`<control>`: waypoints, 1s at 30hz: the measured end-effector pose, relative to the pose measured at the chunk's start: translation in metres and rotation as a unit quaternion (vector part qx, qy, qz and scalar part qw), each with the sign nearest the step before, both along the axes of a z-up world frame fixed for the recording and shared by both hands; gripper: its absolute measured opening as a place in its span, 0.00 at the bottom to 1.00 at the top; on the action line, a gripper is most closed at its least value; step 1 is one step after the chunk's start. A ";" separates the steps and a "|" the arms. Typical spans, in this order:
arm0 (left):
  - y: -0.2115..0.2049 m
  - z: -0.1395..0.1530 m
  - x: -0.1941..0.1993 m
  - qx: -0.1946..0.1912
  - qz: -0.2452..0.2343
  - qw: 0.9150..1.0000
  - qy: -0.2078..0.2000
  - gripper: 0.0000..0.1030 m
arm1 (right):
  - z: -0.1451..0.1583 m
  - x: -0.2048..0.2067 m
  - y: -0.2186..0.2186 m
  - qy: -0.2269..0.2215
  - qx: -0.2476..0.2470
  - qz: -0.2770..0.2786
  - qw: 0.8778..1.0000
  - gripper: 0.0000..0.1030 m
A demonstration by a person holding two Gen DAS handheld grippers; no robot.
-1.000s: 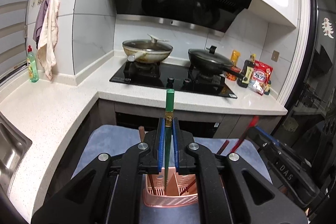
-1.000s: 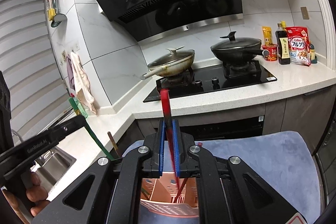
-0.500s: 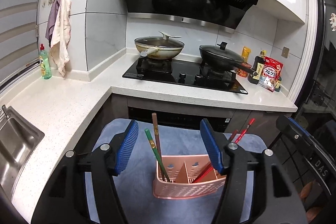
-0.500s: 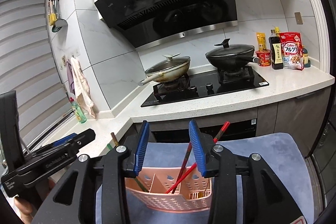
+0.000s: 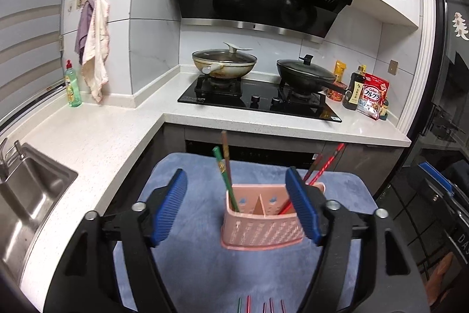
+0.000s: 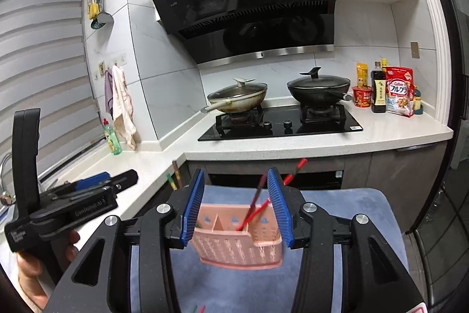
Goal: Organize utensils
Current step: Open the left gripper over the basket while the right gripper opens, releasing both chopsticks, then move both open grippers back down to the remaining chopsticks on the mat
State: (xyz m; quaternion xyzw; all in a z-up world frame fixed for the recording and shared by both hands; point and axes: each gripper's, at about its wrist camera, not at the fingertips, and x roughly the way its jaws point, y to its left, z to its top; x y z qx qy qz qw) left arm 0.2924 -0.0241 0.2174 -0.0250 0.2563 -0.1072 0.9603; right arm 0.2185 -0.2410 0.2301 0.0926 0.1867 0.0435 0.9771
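"Calbee フルグラ" on cereal bag (image 6: 399, 91)

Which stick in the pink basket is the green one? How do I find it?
Find the blue mat below the stove. On it stands a pink basket. The green chopstick leans in its left end beside a brown one; the others, at the right, are red.

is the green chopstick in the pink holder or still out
In. The green chopstick stands slanted in the left compartment of the pink holder, beside a brown one; the left gripper is open around nothing.
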 end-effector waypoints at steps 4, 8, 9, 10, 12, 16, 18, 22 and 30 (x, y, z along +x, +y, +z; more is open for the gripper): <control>0.016 -0.016 -0.028 0.003 -0.004 1.000 0.007 0.71 | -0.020 -0.034 0.000 0.028 -0.003 0.006 1.000 0.44; 0.036 -0.047 -0.059 -0.012 -0.003 0.999 0.034 0.71 | -0.050 -0.069 0.003 0.057 -0.024 -0.001 0.998 0.44; 0.039 -0.053 -0.065 -0.012 -0.003 0.999 0.040 0.71 | -0.058 -0.078 0.003 0.064 -0.028 -0.003 0.998 0.44; 0.041 -0.062 -0.072 -0.010 -0.001 0.999 0.046 0.71 | -0.068 -0.089 0.003 0.072 -0.033 -0.008 0.997 0.44; 0.046 -0.081 -0.089 -0.002 0.003 0.998 0.059 0.71 | -0.083 -0.103 0.002 0.088 -0.025 -0.009 0.996 0.44; 0.052 -0.117 -0.117 0.005 0.004 0.996 0.093 0.71 | -0.110 -0.127 0.001 0.115 -0.020 -0.018 0.993 0.44; 0.056 -0.135 -0.130 0.006 0.006 0.994 0.111 0.71 | -0.126 -0.140 0.004 0.129 -0.027 -0.025 0.991 0.44; 0.060 -0.171 -0.151 0.006 0.007 0.988 0.152 0.71 | -0.153 -0.159 0.013 0.154 -0.024 -0.023 0.988 0.44; 0.055 -0.214 -0.184 0.036 -0.007 0.981 0.189 0.71 | -0.211 -0.185 0.039 0.217 -0.004 0.000 0.976 0.44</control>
